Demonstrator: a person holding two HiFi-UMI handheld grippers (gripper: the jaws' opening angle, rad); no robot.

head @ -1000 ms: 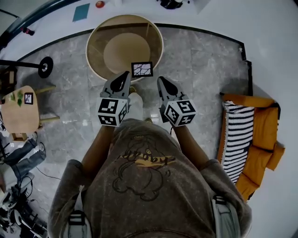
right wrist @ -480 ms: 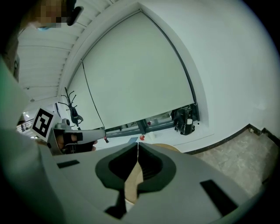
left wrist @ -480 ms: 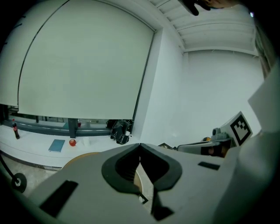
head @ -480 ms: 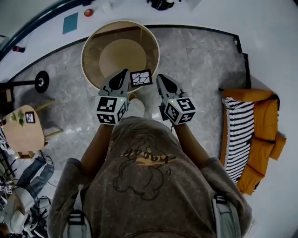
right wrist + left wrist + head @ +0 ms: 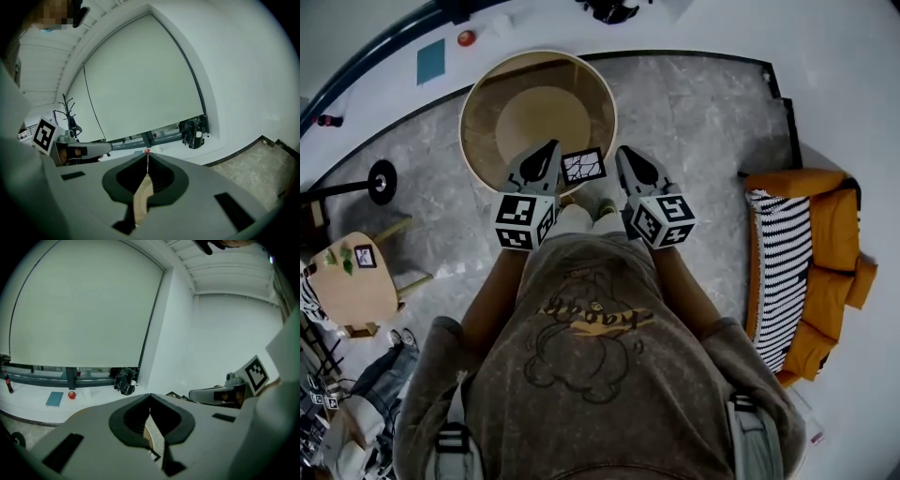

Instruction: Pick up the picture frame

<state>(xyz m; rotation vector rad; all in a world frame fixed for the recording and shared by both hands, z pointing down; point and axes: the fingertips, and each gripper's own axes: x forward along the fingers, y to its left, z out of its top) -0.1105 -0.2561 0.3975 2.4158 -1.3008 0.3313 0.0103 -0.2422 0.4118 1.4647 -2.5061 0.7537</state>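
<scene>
Standing over a round wooden tabletop (image 5: 483, 141), the person held a claw in each hand, both pointing forward and a little downward toward its near edge. The left claw (image 5: 549, 150) had its jaws pressed together with nothing between them, and the right claw (image 5: 625, 155) was likewise closed and empty. The picture frame (image 5: 583, 166), dark-rimmed with a pale, crack-like pattern, sat at the near edge of the tabletop, between the two claws and just beside the left claw's tip; whether they touched could not be told. An orange sofa (image 5: 830, 253) with a striped throw (image 5: 778, 272) stood well apart on the right, a smaller tabletop (image 5: 347, 281) on the left, and a black bag (image 5: 125, 380) by the far wall.
</scene>
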